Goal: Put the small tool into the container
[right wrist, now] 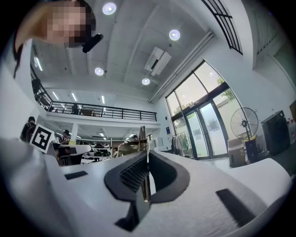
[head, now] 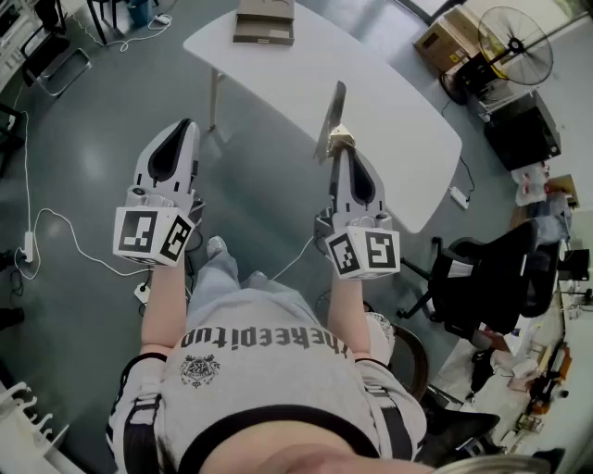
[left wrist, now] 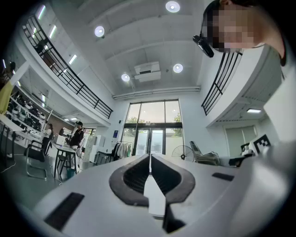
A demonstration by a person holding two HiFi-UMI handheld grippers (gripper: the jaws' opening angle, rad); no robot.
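Observation:
The small tool (head: 331, 123) is a thin flat metal blade with a brass-coloured piece at its base. It sticks up out of my right gripper (head: 342, 154), whose jaws are shut on it. In the right gripper view the blade (right wrist: 143, 137) stands edge-on between the closed dark pads (right wrist: 132, 173). My left gripper (head: 184, 126) is held up beside it at the left, shut with nothing in it; in the left gripper view its jaws (left wrist: 150, 158) meet with nothing between them. A flat brown box-like container (head: 264, 20) lies on the far end of the white table (head: 389, 102), well beyond both grippers.
Both grippers point upward, over the grey floor in front of the table. A black office chair (head: 482, 278) stands at the right, with a fan (head: 515, 43), a cardboard box (head: 447, 37) and a power strip (head: 459, 196) beyond. Cables (head: 56, 227) trail on the floor at the left.

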